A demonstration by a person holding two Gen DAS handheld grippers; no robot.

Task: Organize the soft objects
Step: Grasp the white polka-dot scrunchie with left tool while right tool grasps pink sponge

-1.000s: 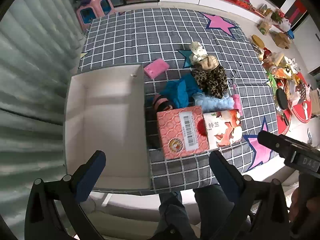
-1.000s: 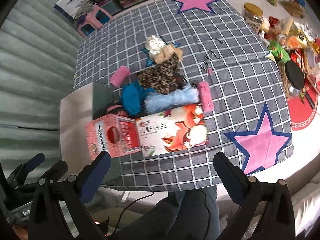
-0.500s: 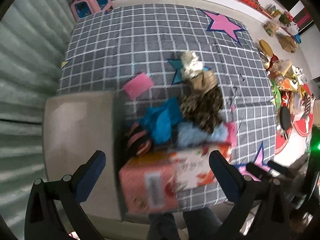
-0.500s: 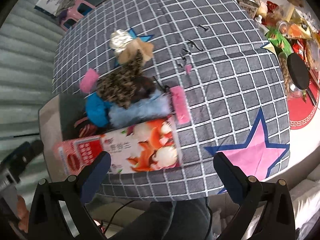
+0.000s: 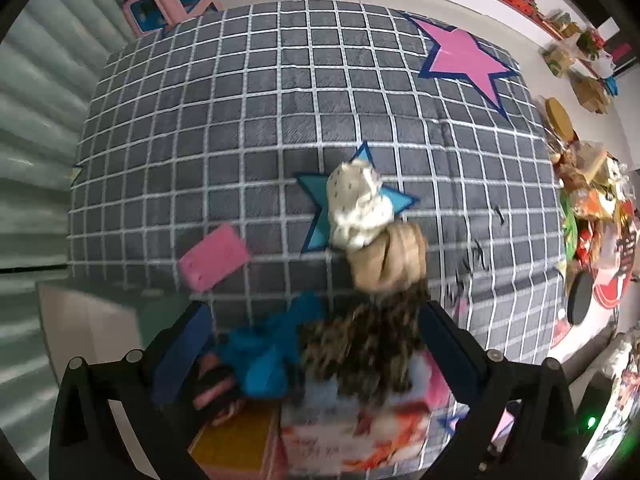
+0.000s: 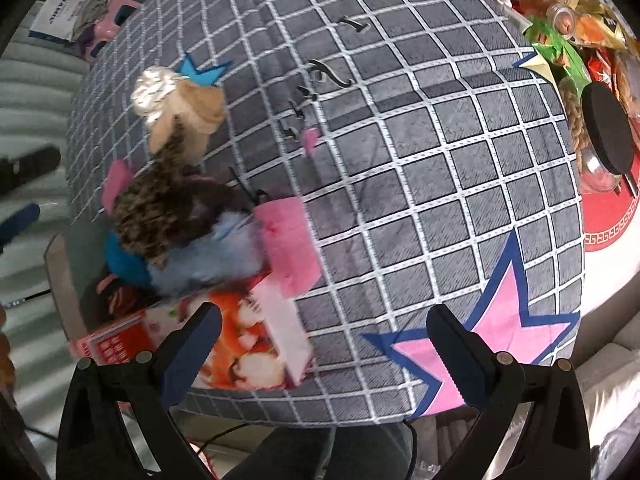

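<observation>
Grid-patterned cloth (image 5: 280, 112) holds a leopard-print piece (image 5: 372, 344); left gripper (image 5: 312, 344) and right gripper (image 6: 324, 344) jaws spread wide, empty

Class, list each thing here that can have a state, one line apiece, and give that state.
Left tongs: open, holding nothing.
Right tongs: open, holding nothing.
Leopard cloth: crumpled, on the pile.
Blue cloth: crumpled.
Spotted cloth: bunched up.
Printed box: lying flat.
Jar: lidded.

I've dropped both tongs closer: left tongs (image 5: 316, 344) now straddle the leopard cloth (image 5: 372, 344), right tongs (image 6: 324, 344) sit over the carton (image 6: 244, 344).
</observation>
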